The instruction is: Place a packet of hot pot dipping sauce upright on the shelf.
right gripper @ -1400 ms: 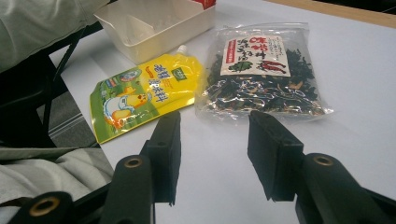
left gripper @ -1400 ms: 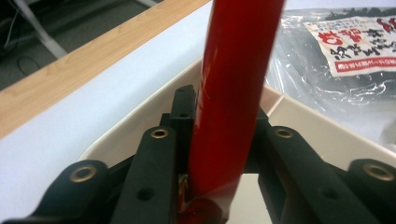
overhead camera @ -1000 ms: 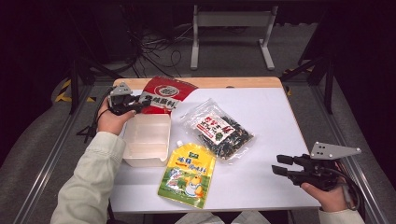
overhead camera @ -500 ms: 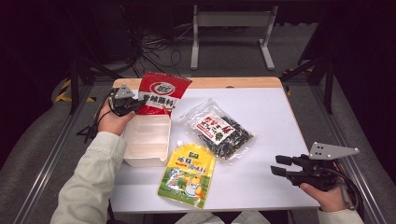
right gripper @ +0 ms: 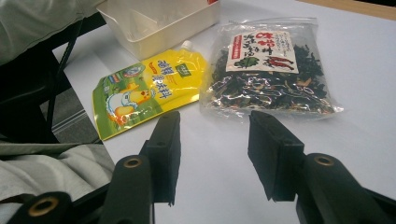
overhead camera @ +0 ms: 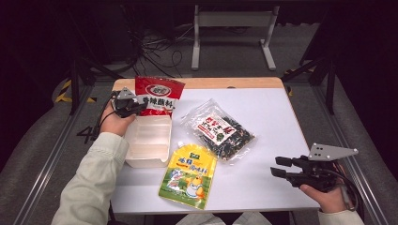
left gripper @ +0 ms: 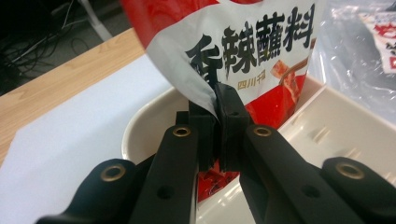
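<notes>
Since a second ago, the red and white printed plastic seasoning bag has risen from lying flat to standing upright over the far end of the white rectangular plastic container. Its left edge is pinched tight in the left claw, whose jaws have just closed on it. At the near right of the white desk, the right claw hovers partly open, holding nothing.

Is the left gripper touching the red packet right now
Touching. In the left gripper view, the left gripper has its jaws shut on the lower edge of the red packet.
</notes>
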Motion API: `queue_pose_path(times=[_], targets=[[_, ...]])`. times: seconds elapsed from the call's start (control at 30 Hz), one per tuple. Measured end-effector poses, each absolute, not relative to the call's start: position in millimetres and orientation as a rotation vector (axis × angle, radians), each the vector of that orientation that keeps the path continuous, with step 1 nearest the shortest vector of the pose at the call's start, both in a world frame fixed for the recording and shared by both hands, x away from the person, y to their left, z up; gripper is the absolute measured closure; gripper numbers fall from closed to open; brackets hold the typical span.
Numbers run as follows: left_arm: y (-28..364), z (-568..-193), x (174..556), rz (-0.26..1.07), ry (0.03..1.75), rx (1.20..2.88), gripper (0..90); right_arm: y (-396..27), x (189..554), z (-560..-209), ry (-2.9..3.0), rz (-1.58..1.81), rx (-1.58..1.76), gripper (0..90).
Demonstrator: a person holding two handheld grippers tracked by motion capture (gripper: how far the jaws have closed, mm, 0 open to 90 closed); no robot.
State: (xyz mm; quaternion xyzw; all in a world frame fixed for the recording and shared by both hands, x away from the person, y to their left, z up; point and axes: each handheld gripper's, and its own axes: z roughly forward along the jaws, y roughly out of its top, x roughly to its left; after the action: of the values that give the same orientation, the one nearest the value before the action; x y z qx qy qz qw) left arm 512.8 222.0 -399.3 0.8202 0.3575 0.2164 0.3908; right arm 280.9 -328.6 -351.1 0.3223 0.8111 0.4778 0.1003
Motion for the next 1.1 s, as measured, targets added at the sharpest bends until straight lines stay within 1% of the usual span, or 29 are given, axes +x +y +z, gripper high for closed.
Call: queue_pose_path(times=[0.33,0.63,0.73,0.77,0.8,0.83,0.87,0.9,1.03,1.1], targets=[[218.4,-405.7,517.1,0.539,0.971,2.139,86.8,-327.6,280.4,-351.5,2.405,1.413,0.948,53.9],[223.6,-411.5,520.5,0.493,0.991,2.101,86.6,-325.2,281.9,-353.0,2.415,1.41,0.947,53.5],[227.9,-412.3,520.4,0.461,1.01,2.036,84.9,-324.3,282.1,-353.2,2.417,1.411,0.946,53.5],[229.2,-410.5,519.9,0.453,1.013,2.011,82.1,-324.5,282.2,-352.8,2.416,1.412,0.946,53.5],[230.3,-407.7,519.1,0.46,1.017,2.005,75.7,-324.8,282.3,-352.5,2.415,1.415,0.944,53.5],[230.8,-405.7,517.7,0.482,1.024,2.005,66.5,-325.2,282.5,-352.2,2.413,1.417,0.944,53.4],[231.2,-403.8,516.3,0.498,1.022,2.004,65.0,-325.8,282.9,-352.0,2.411,1.419,0.946,53.4],[232.2,-400.3,513.8,0.521,1.02,1.988,61.8,-326.0,283.2,-352.0,2.408,1.421,0.948,53.4],[235.9,-391.7,505.3,0.528,1.014,1.943,53.5,-326.0,285.5,-352.6,2.41,1.421,0.95,53.4],[236.7,-388.5,499.8,0.539,1.002,1.95,51.8,-325.0,286.0,-352.6,2.413,1.421,0.945,53.4]])
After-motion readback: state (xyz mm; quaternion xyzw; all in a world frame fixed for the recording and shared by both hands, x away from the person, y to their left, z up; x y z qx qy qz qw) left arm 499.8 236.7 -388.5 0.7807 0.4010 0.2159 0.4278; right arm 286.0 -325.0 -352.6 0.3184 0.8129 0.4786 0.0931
